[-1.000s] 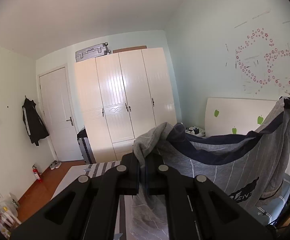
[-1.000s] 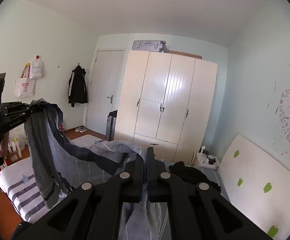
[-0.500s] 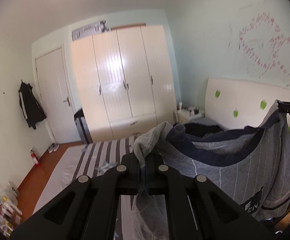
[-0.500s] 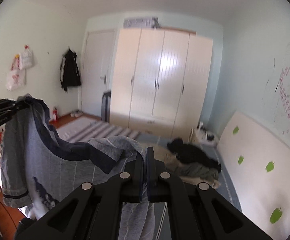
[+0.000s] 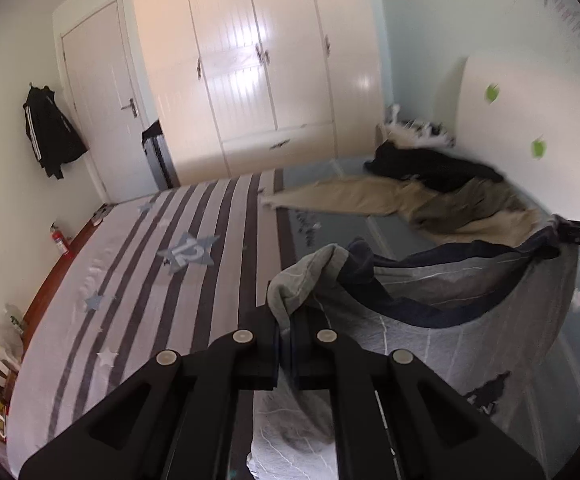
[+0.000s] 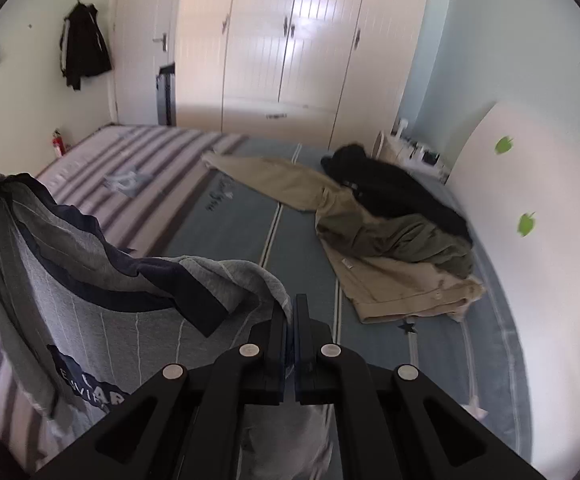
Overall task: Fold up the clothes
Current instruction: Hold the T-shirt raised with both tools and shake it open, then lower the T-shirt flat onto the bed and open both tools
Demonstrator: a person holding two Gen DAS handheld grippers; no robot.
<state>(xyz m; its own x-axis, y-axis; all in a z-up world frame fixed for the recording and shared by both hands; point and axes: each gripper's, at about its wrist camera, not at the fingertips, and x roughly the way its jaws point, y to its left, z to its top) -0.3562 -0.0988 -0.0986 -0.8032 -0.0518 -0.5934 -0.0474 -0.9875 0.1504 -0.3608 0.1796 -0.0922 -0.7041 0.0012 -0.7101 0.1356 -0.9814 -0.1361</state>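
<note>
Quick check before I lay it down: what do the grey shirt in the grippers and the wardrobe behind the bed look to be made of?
Grey shirt: looks like soft knit cotton jersey, matte, thin pale stripes, navy trim; it sags and drapes between the left gripper and right gripper.
Wardrobe: looks like painted or laminated board, cream, semi-gloss; grooved panels carry a bright window glare. Exact core cannot be told.

Soft daylight, blurred fisheye views
Glare streaks the glossy wardrobe doors [image 5: 250,56]; wall stickers [image 6: 525,224] smear with motion blur; edges bow strongly and fall into black vignette
</note>
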